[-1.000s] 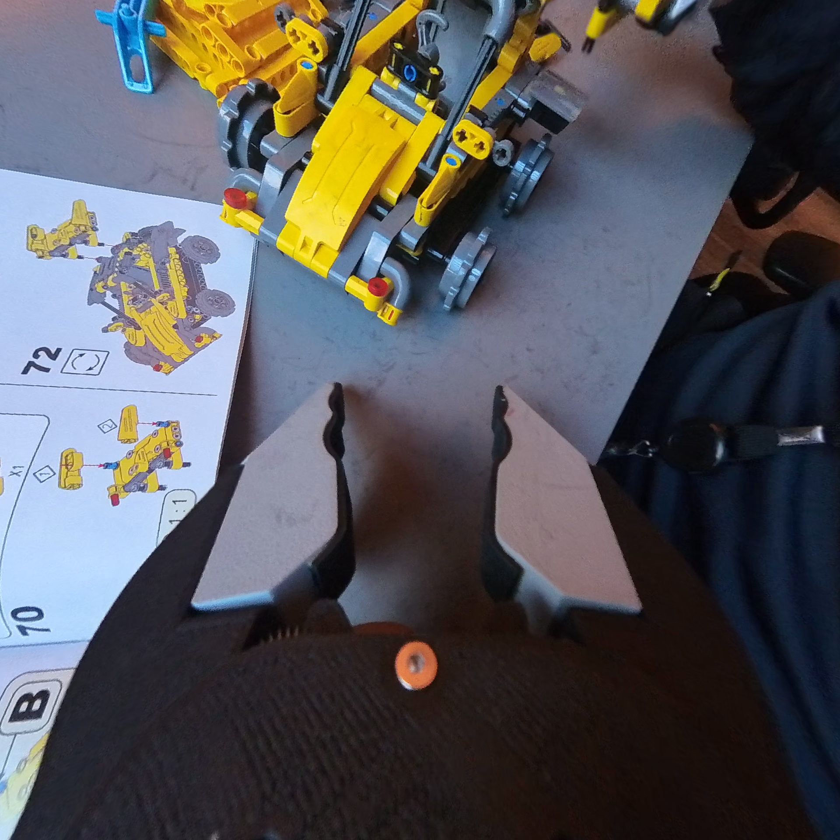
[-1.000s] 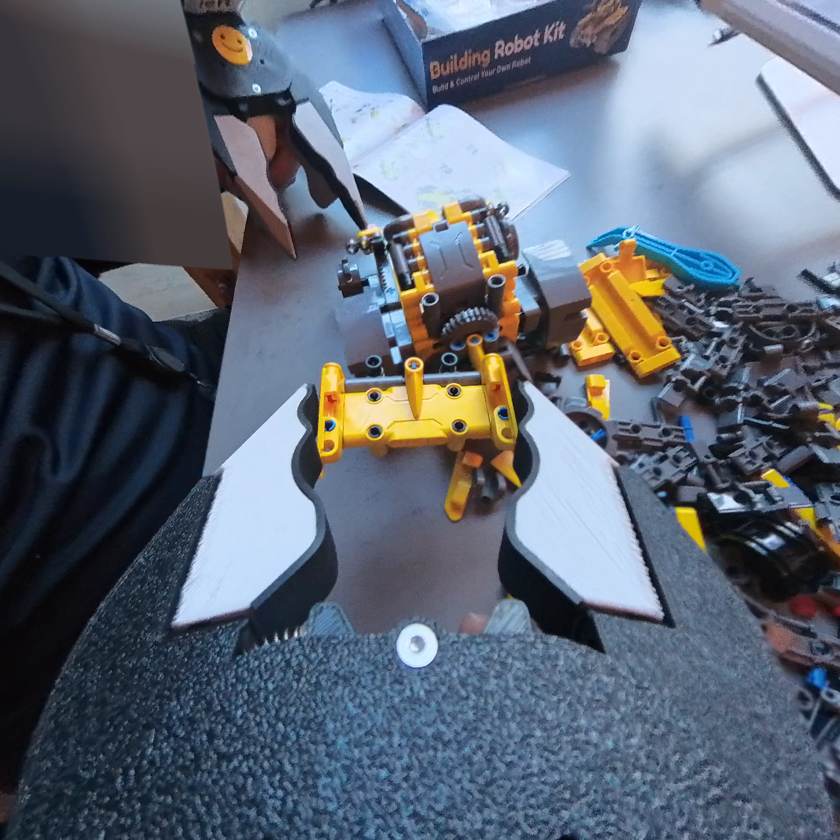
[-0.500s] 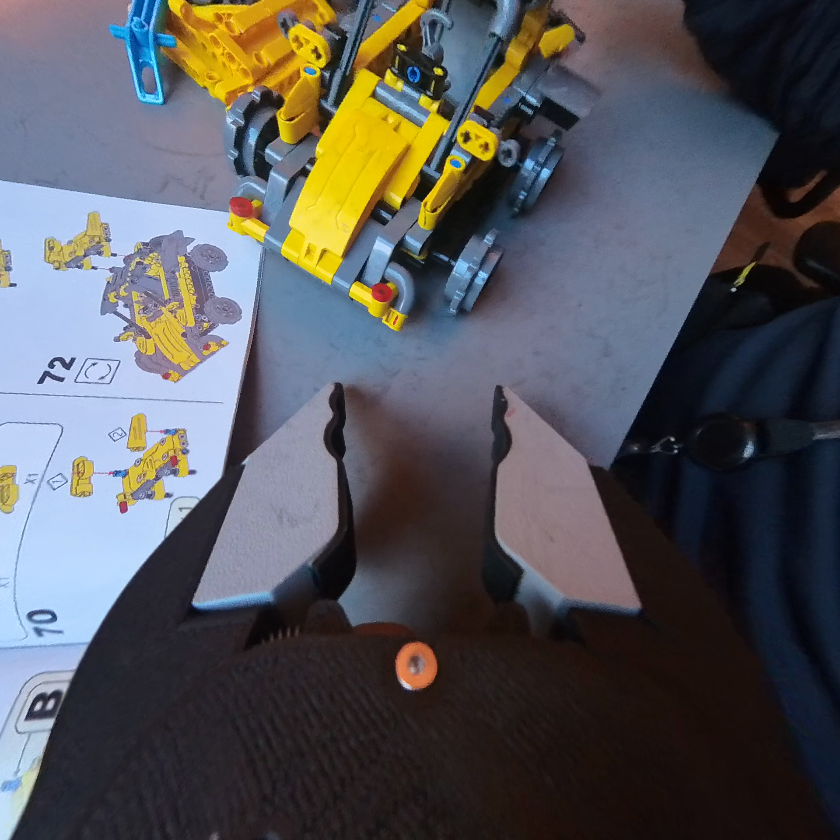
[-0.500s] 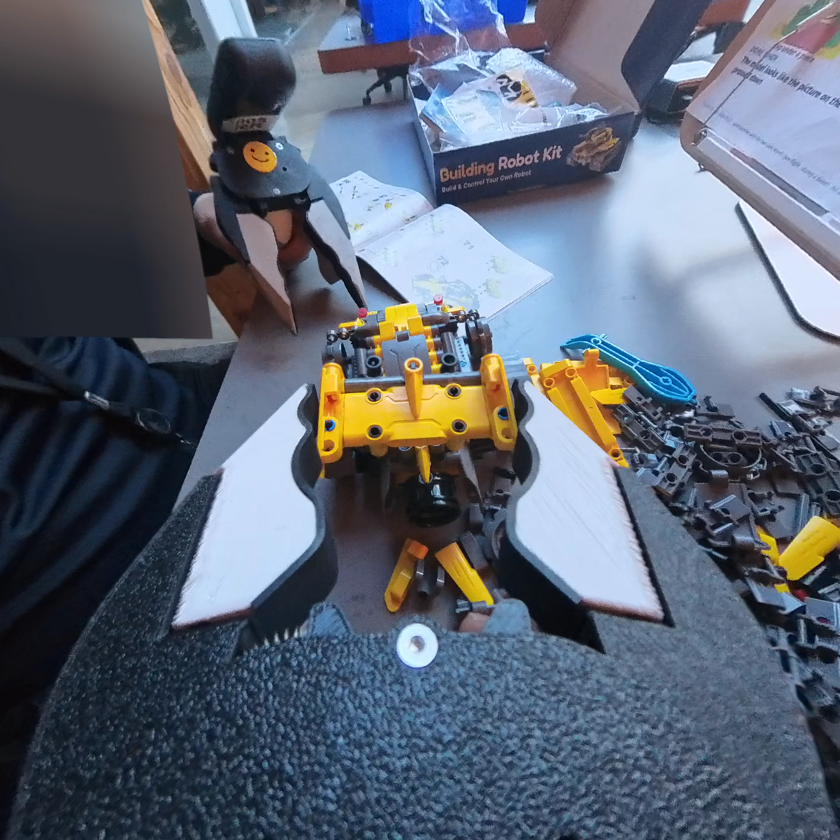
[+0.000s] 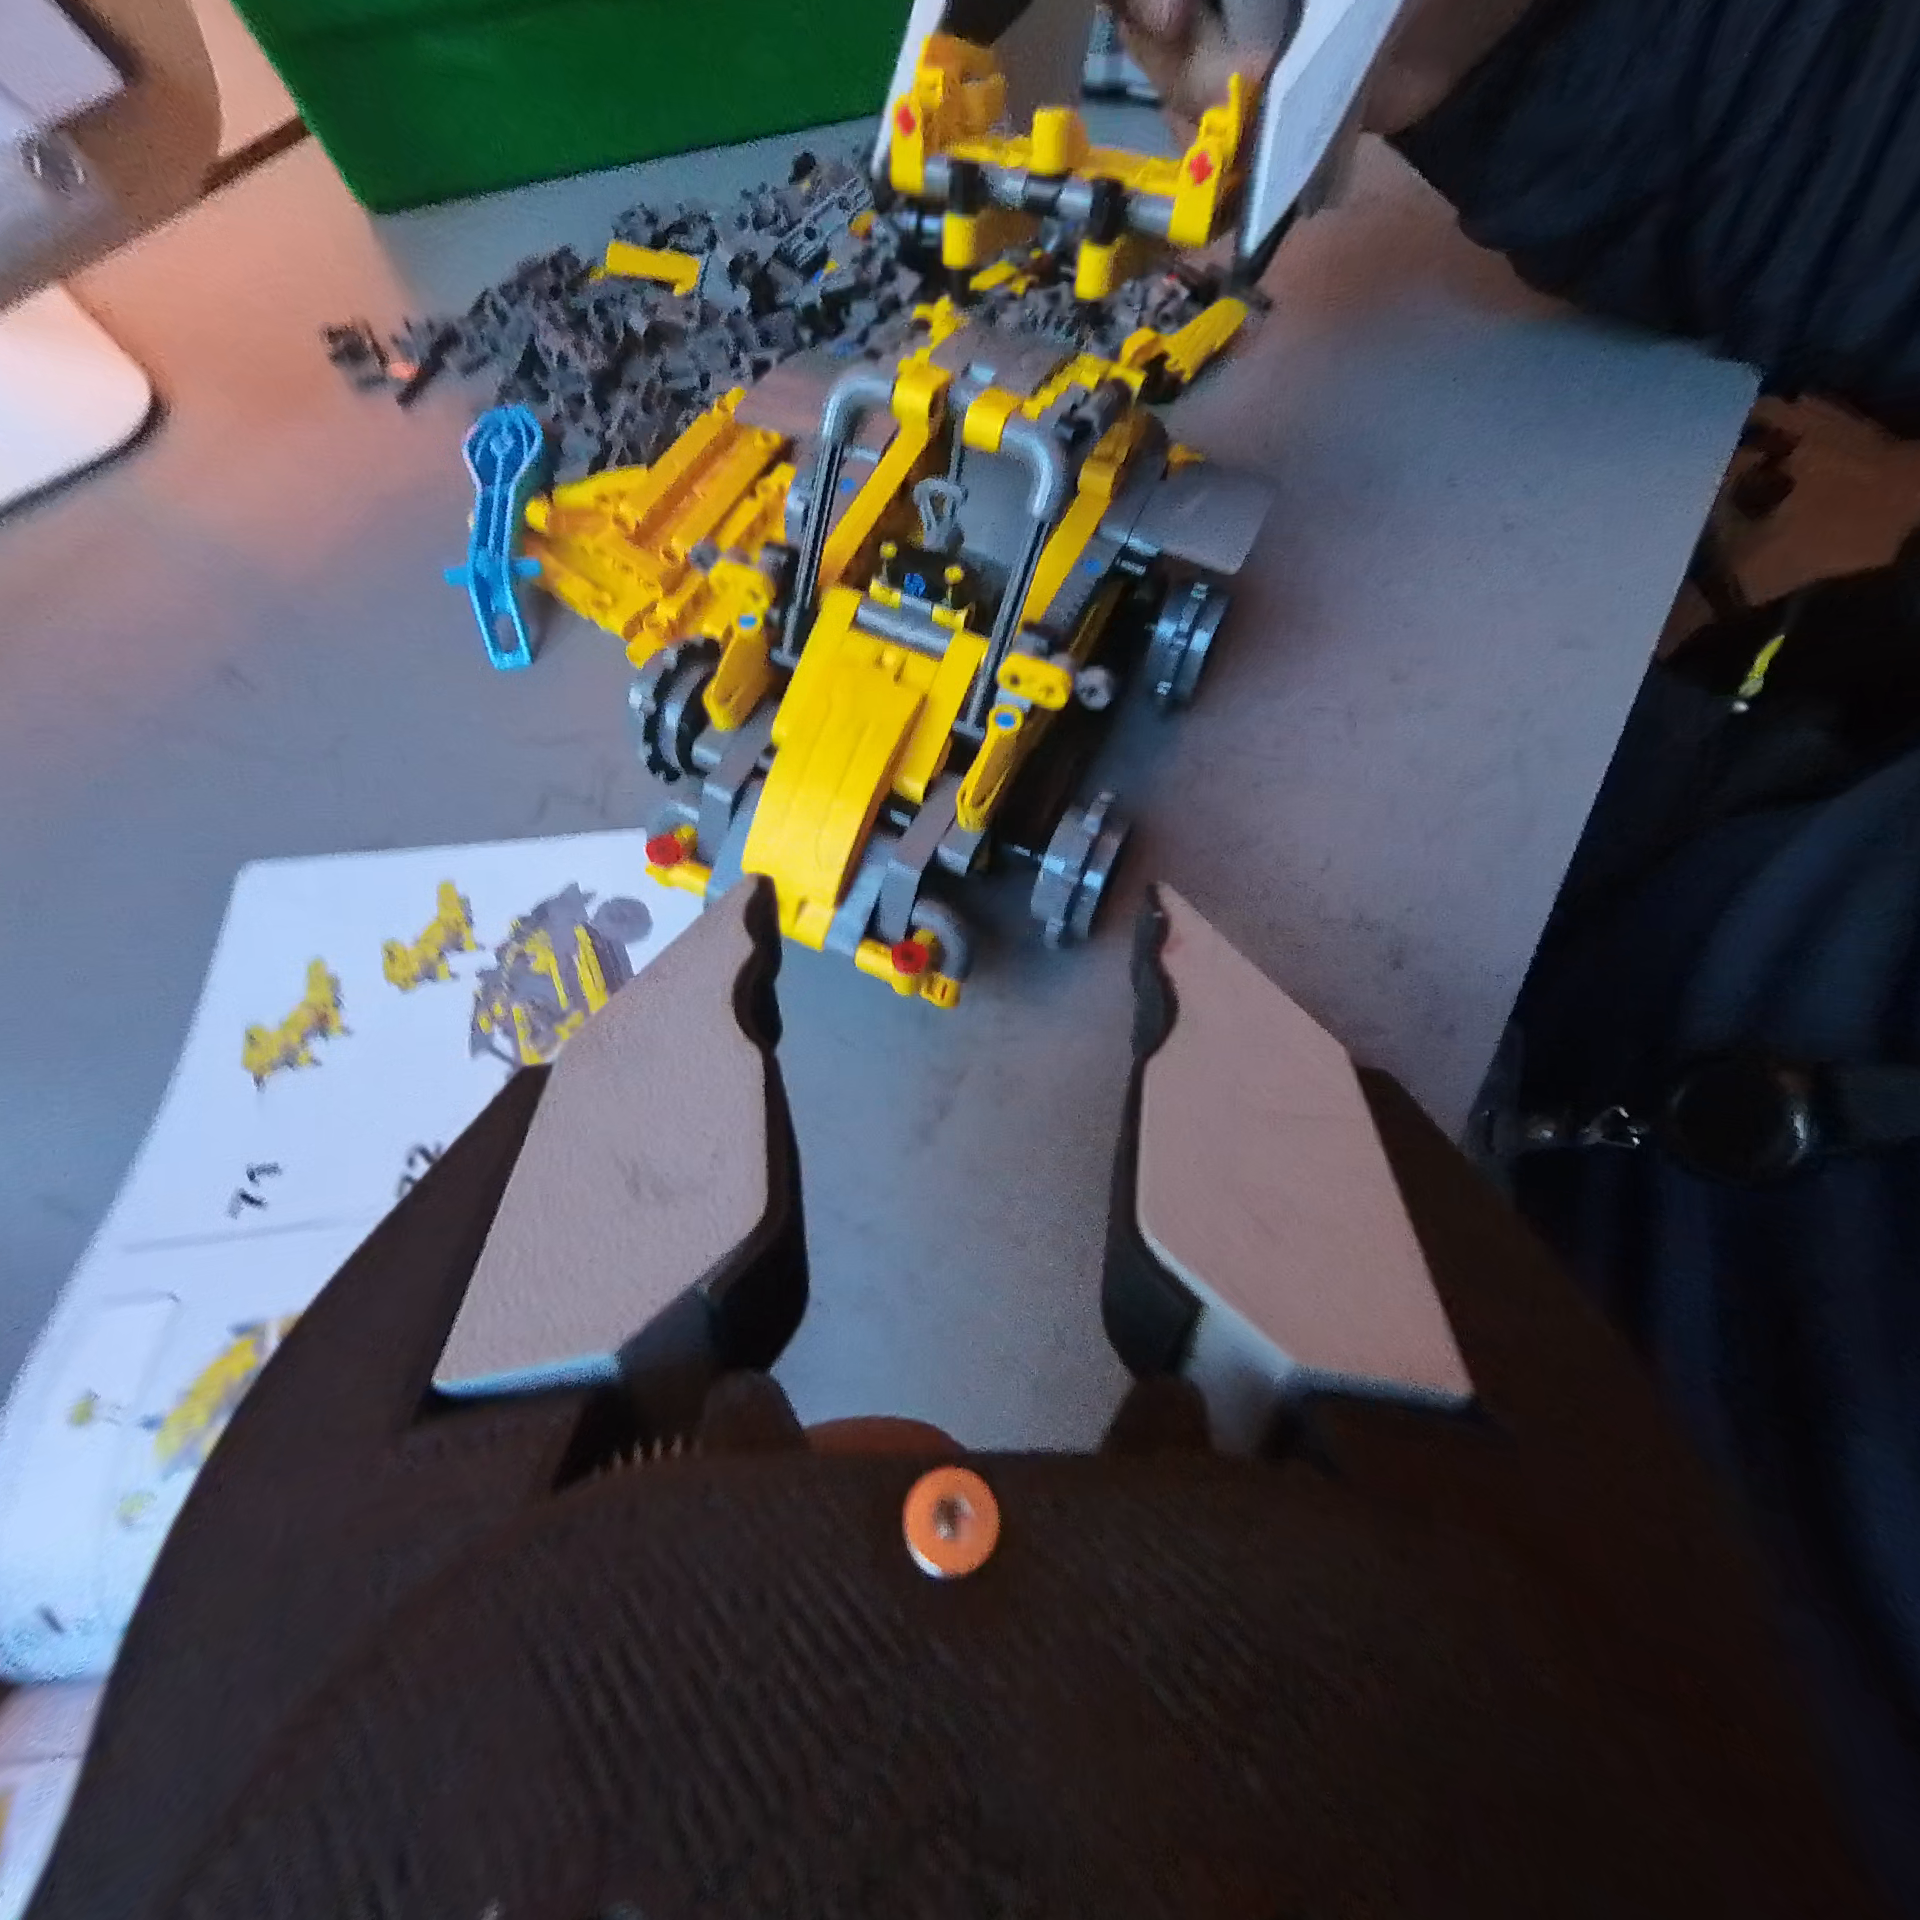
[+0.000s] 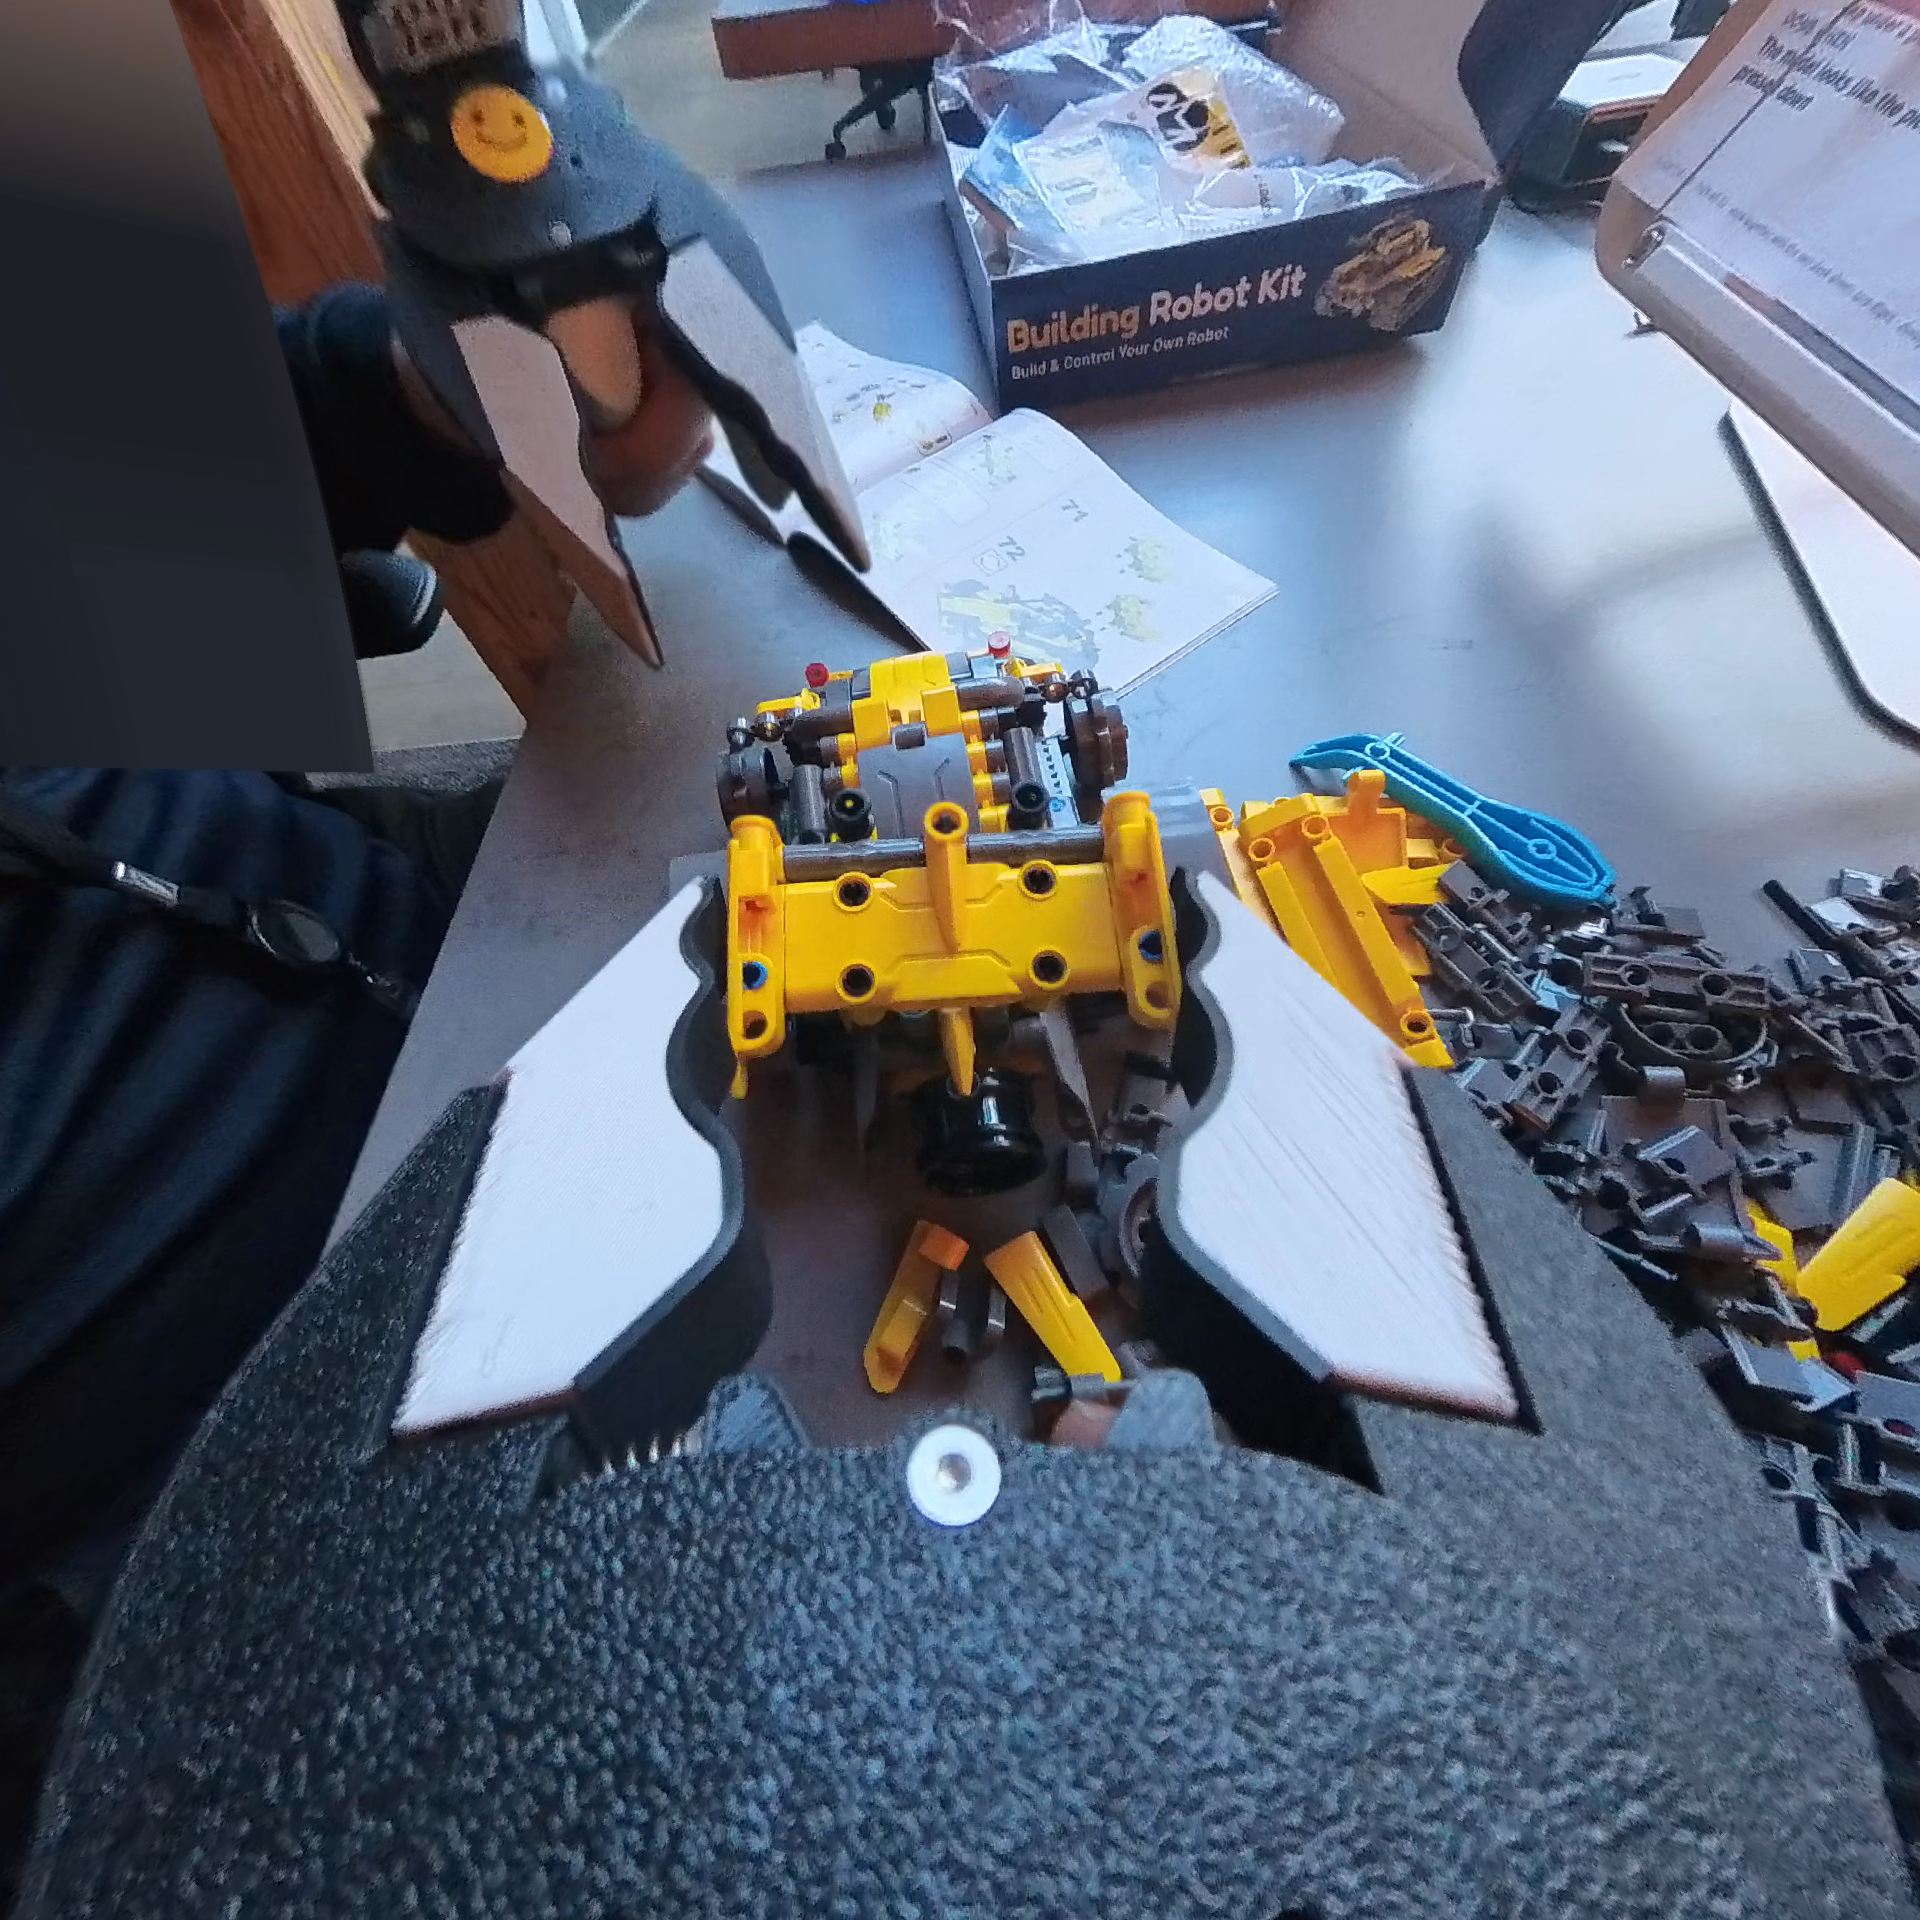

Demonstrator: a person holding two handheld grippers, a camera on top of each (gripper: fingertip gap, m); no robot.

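Note:
My right gripper (image 6: 951, 904) is shut on a yellow brick assembly (image 6: 935, 935) with a grey axle; both pads press its side beams. It hangs above the table, just behind a yellow and grey brick vehicle (image 6: 914, 748). In the left wrist view the same assembly (image 5: 1060, 177) shows lifted between the right gripper's (image 5: 1081, 135) fingers beyond the vehicle (image 5: 883, 675). My left gripper (image 5: 954, 914) is open and empty, hovering over the grey table (image 5: 1403, 831) at the vehicle's front end. It also shows in the right wrist view (image 6: 748, 592), raised with its jaws apart.
An open instruction booklet (image 5: 343, 1039) lies left of the vehicle. A pile of dark and yellow loose pieces (image 6: 1662, 1039) and a blue tool (image 6: 1475, 831) lie on the right. A kit box (image 6: 1226, 301) stands behind. A person in dark clothing (image 5: 1766, 935) sits at the table edge. Some 15 cm of space lies between my two pairs of fingers.
My right gripper rose with the yellow assembly still in its grasp, clear of the loose pieces. My left gripper lifted and tilted up, still open, so more of the table shows.

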